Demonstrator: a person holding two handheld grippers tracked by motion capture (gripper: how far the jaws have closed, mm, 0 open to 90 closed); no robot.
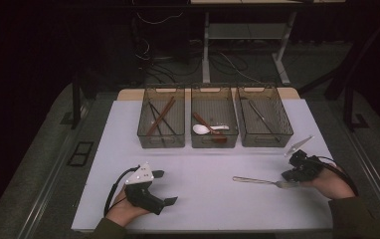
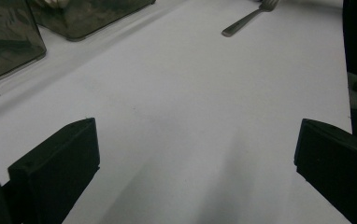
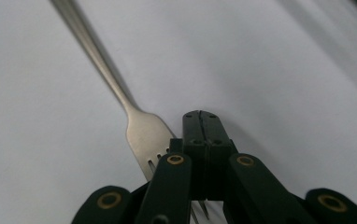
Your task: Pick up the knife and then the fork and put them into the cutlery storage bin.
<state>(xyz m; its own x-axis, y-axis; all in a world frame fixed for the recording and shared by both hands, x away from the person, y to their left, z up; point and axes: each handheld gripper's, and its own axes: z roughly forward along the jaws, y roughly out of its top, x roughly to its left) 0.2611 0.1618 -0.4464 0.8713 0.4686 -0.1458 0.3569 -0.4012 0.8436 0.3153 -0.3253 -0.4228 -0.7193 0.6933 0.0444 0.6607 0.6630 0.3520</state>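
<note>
At lower right of the high view the right gripper (image 1: 293, 175), jaws pressed together beside the fork (image 1: 260, 180) lying flat on the white table (image 1: 203, 209), could nudge it away, while the left gripper (image 1: 164, 187) gapes wide, idle.

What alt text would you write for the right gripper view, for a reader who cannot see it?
The right tool, jaws closed together, rests over the tines of a metal fork lying on a white table. The fork's handle runs away toward the upper left.
</note>
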